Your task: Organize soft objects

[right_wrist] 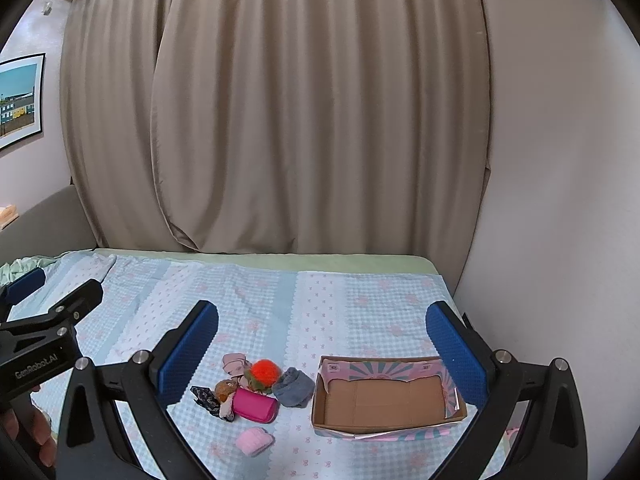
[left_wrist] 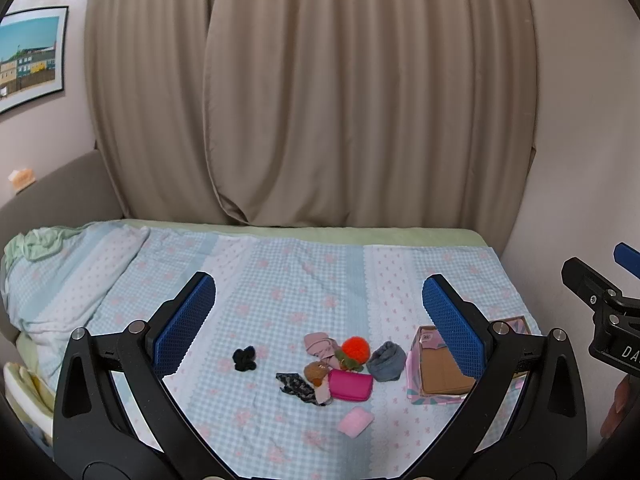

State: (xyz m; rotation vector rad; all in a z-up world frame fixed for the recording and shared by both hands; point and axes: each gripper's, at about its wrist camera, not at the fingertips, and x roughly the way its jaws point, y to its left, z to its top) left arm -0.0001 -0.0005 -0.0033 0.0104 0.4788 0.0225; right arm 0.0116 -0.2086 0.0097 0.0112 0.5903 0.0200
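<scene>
A heap of soft things lies on the bed: an orange pompom [left_wrist: 355,347] [right_wrist: 265,369], a magenta pouch [left_wrist: 350,385] [right_wrist: 255,404], a grey rolled sock [left_wrist: 386,361] [right_wrist: 294,387], a pale pink cloth [left_wrist: 319,343], a brown plush [left_wrist: 315,372], a dark patterned cloth [left_wrist: 298,386]. A black scrunchie [left_wrist: 244,359] sits apart to the left, a pink pad [left_wrist: 355,421] [right_wrist: 252,441] nearer. An empty cardboard box [right_wrist: 384,400] [left_wrist: 440,372] stands right of the heap. My left gripper [left_wrist: 318,308] and right gripper [right_wrist: 322,332] hover open above, holding nothing.
The checked blue bedspread [left_wrist: 288,280] covers the bed; a pillow [left_wrist: 60,264] bulges at the left. Beige curtains [left_wrist: 312,100] hang behind, a wall [right_wrist: 560,200] closes the right side, and a framed picture [left_wrist: 30,56] hangs at left.
</scene>
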